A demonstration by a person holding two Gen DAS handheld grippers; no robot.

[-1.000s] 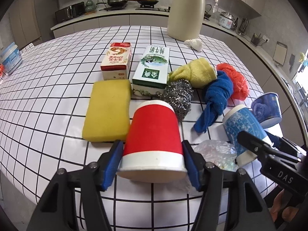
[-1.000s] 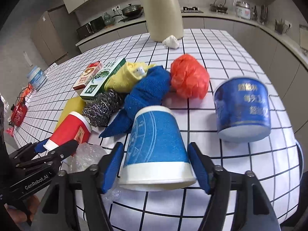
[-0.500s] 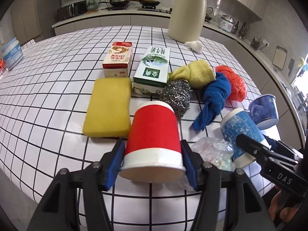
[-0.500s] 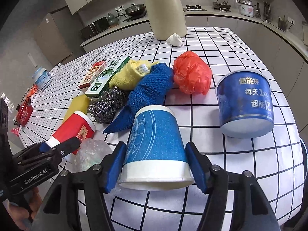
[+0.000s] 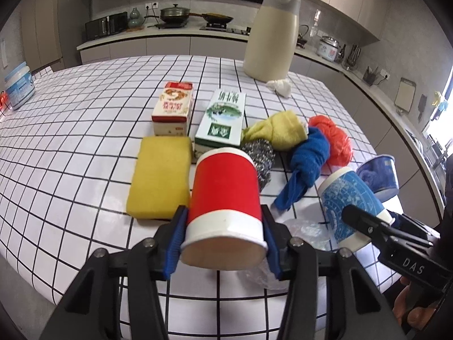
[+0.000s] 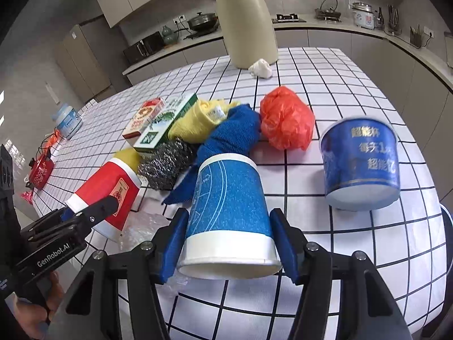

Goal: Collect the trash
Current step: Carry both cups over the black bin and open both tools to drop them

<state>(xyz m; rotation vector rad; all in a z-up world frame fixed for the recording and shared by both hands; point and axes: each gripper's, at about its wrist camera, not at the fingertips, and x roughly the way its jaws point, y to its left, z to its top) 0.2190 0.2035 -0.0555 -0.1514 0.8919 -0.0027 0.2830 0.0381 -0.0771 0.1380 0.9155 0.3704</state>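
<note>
My left gripper (image 5: 223,240) is shut on an upside-down red paper cup (image 5: 225,195) and holds it above the table's near edge. My right gripper (image 6: 229,243) is shut on an upside-down blue paper cup (image 6: 228,206), also lifted. Each cup shows in the other view: the blue cup (image 5: 351,201) and the red cup (image 6: 107,189). A crumpled clear plastic bag (image 5: 305,229) lies between them. An orange plastic bag (image 6: 286,121), a blue tub (image 6: 361,164) and a white crumpled tissue (image 6: 260,68) lie on the table.
A yellow sponge (image 5: 161,175), steel scourer (image 5: 260,158), two cartons (image 5: 223,119), yellow cloth (image 5: 277,130) and blue cloth (image 5: 305,167) crowd the gridded table (image 5: 70,141). A tall beige jug (image 5: 271,34) stands at the back. The table edge is near.
Both grippers have lifted and pulled back a little with their cups; the table objects look farther away. The grips have not changed.
</note>
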